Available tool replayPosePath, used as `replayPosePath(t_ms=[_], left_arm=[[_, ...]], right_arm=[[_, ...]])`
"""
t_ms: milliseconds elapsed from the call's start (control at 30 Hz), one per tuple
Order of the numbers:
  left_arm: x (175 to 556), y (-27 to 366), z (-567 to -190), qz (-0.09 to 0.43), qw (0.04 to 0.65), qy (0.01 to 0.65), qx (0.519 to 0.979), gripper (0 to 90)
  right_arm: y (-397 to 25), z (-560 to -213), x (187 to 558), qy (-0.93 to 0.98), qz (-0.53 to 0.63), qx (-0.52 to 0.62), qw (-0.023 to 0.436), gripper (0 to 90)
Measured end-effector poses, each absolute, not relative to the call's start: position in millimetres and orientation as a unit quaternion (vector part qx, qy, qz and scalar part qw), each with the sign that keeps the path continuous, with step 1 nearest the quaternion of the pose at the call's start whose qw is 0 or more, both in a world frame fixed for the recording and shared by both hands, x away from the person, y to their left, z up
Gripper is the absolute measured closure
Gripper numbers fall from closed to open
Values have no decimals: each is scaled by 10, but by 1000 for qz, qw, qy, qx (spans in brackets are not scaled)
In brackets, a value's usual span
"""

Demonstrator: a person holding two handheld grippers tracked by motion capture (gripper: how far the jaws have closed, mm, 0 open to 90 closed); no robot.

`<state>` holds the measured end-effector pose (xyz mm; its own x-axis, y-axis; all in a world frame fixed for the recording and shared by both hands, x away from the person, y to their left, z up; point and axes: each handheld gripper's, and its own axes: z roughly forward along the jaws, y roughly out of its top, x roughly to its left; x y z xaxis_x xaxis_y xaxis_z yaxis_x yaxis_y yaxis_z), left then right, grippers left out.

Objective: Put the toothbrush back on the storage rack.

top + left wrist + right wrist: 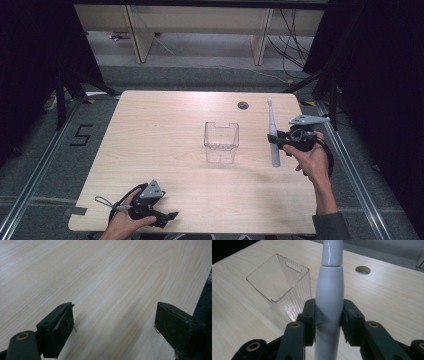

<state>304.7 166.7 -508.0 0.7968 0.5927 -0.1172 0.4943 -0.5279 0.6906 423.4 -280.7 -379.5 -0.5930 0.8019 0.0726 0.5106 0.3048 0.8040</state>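
Observation:
A white electric toothbrush (273, 134) stands nearly upright above the right side of the table, head at the top. My right gripper (278, 141) is shut on its handle; in the right gripper view the two jaws clamp the handle (329, 290) from both sides. A clear plastic cup (221, 141) with ribbed walls stands at the table's middle, to the left of the toothbrush, and shows behind the handle as the cup (282, 285). My left gripper (172, 216) rests at the table's front left edge, open, with bare wood between its jaws (115, 325).
The light wooden table (165, 125) has a round cable hole (243, 105) near its far edge, also the hole (362, 270). Black stands and cables flank the table on both sides. A floor marking "5" (81, 135) lies to the left.

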Motion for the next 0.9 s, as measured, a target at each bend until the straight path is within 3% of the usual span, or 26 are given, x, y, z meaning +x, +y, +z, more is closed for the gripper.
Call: replayPosePath(t_ms=[900], left_arm=[[3048,1668,-5080,67,372,311,872,150]], right_arm=[[-2557,-3491,4336,772,472,386,179,666]])
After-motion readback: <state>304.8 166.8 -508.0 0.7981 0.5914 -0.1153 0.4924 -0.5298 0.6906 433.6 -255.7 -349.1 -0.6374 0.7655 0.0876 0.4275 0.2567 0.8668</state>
